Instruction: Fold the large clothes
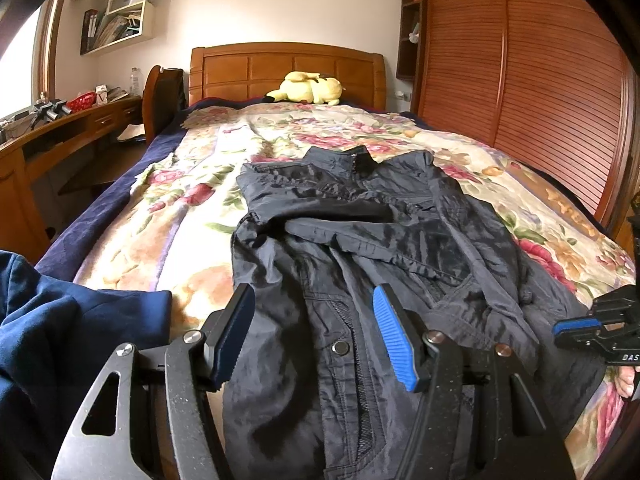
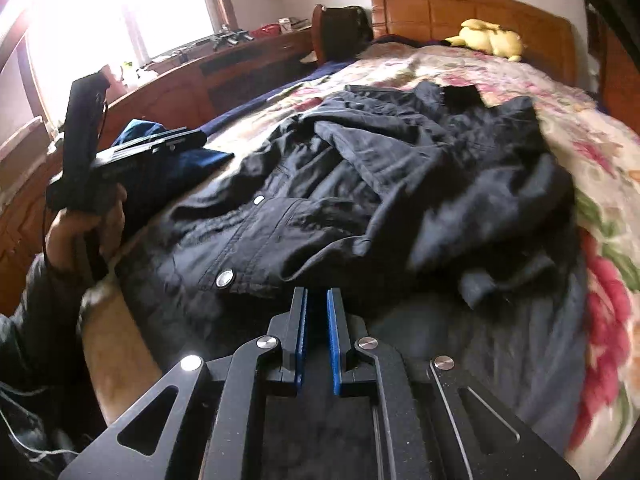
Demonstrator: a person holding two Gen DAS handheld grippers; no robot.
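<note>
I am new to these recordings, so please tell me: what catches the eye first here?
A crumpled black jacket lies in the middle of the floral bedspread, just ahead of both tongs. The left tongs are wide open above its hem; the right tongs are nearly shut. A yellow plush toy rests by the wooden headboard.

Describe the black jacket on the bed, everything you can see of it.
The black jacket lies spread on the floral blanket, collar toward the headboard and hem toward the camera. It looks like thin, wrinkled woven fabric, with metal snap buttons down the front placket, a zip line and a chest pocket. One sleeve is folded across the chest; the cloth is rumpled, not flat. The left gripper hovers open over the hem; the right gripper is nearly closed at its edge, grip unclear.
</note>
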